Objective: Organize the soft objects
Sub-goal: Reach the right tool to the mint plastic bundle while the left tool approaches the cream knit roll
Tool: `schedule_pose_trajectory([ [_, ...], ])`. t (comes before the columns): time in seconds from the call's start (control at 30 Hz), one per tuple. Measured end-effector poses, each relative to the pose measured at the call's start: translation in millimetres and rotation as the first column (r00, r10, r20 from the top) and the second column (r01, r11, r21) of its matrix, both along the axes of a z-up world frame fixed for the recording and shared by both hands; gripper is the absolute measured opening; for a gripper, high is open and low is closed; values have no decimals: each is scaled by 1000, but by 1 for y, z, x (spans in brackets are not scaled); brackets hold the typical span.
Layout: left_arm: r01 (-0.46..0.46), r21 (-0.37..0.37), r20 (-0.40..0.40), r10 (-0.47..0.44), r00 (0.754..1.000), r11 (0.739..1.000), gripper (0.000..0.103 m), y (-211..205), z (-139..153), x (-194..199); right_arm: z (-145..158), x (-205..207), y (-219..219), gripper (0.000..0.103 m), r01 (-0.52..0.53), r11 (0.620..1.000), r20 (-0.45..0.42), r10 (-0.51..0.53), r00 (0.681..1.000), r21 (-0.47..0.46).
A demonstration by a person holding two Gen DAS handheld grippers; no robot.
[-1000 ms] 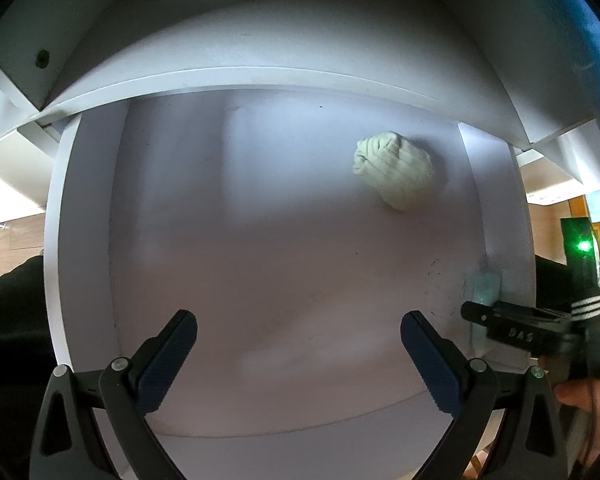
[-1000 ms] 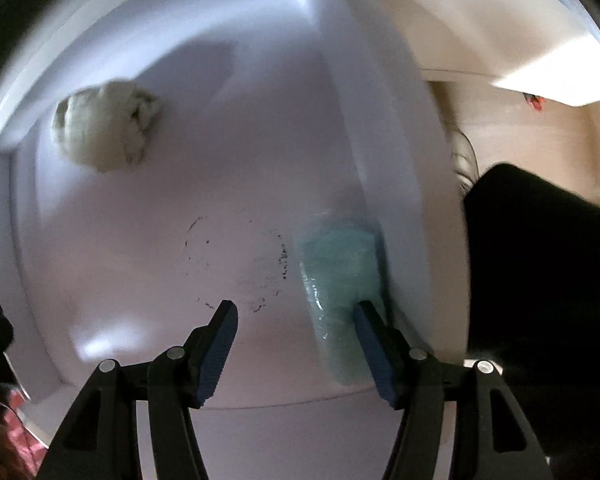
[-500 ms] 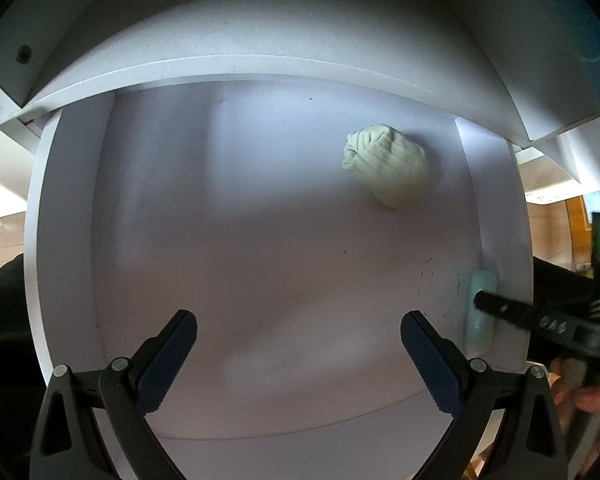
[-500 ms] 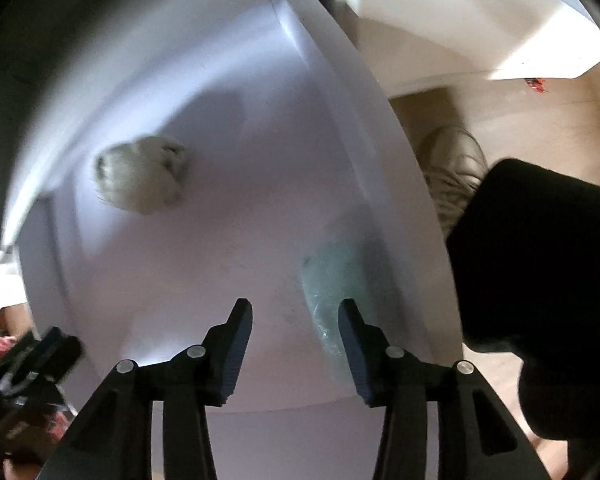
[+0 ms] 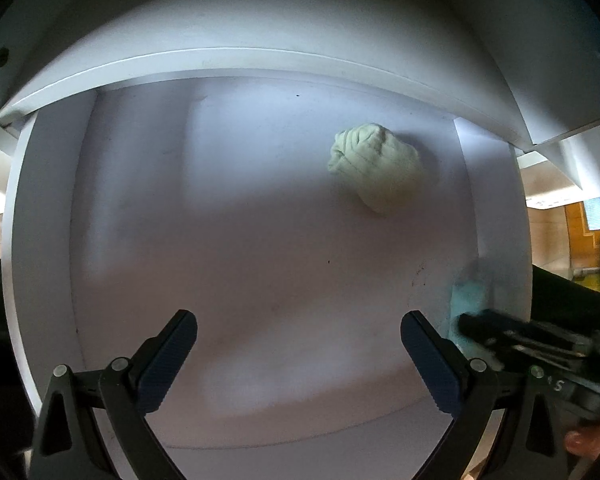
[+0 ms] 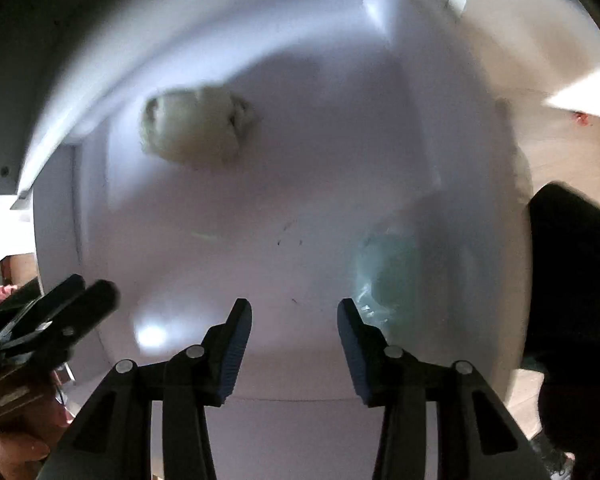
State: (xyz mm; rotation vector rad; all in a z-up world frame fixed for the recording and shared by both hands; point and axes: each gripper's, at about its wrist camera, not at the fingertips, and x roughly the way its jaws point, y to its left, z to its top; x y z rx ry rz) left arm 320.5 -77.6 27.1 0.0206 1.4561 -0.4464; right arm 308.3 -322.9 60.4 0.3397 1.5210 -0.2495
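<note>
A cream balled-up sock [image 5: 376, 168] lies on the floor of a white drawer [image 5: 40, 240], toward its far right. A teal soft item in clear wrap [image 5: 470, 296] rests against the right wall. My left gripper [image 5: 298, 320] hangs open and wide over the drawer's near middle, holding nothing. In the right wrist view, my right gripper [image 6: 293, 306] points down with its jaws narrowed and nothing between them. There the teal item [image 6: 388, 272] lies just right of the right finger, apart from it, and the sock [image 6: 196, 128] is blurred at upper left.
The drawer's right wall [image 6: 480, 160] stands close beside the teal item. A shelf board [image 5: 260, 60] overhangs the drawer's back. A person's dark clothing [image 6: 572, 280] fills the right edge, over wooden floor [image 6: 560, 40]. The left gripper [image 6: 80, 296] and a hand [image 6: 12, 440] show at lower left.
My right gripper's jaws have narrowed and it has lifted away from the teal item, which stays against the wall. The left gripper and the sock have kept still.
</note>
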Motion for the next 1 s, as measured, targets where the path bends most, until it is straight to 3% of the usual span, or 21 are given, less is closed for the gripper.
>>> schedule_pose_trajectory([
  [0.07,-5,1,6,5,1000,1000,102,-3,0,1,4,-5,-7,46,21,998,-15,-22,1000,-65],
  [0.27,9,-1,11,-9,1000,1000,102,-11,1,1,-35,-5,-7,47,69,997,-179,-75,981,-38],
  [0.33,10,-1,13,-10,1000,1000,102,-12,1,1,-40,-3,-3,55,55,997,-196,-65,978,-58],
  [0.4,1,-2,15,-1,1000,1000,102,-10,1,4,-28,11,18,63,77,995,-138,-67,988,67],
  [0.47,-15,4,23,15,1000,1000,102,-7,1,2,-17,16,26,55,98,966,-56,-87,995,241],
  [0.53,-29,16,30,29,999,999,102,-6,0,4,-4,18,27,53,82,976,-9,-82,997,201],
  [0.6,-43,23,27,42,999,999,102,-3,-1,5,8,21,24,55,59,995,0,-59,998,85],
  [0.73,-52,33,26,51,998,998,102,-2,-3,6,-11,13,21,55,41,999,-131,-43,990,-23],
  [0.83,-45,31,27,44,999,998,102,-3,-5,3,-37,7,30,54,34,999,-253,-39,967,-21],
  [0.97,-34,26,29,34,999,999,102,-8,-7,6,-46,11,50,54,-50,998,-282,37,959,-39],
  [1.0,-31,22,26,30,999,999,102,-10,-9,7,-50,15,47,48,-61,997,-283,48,958,-36],
])
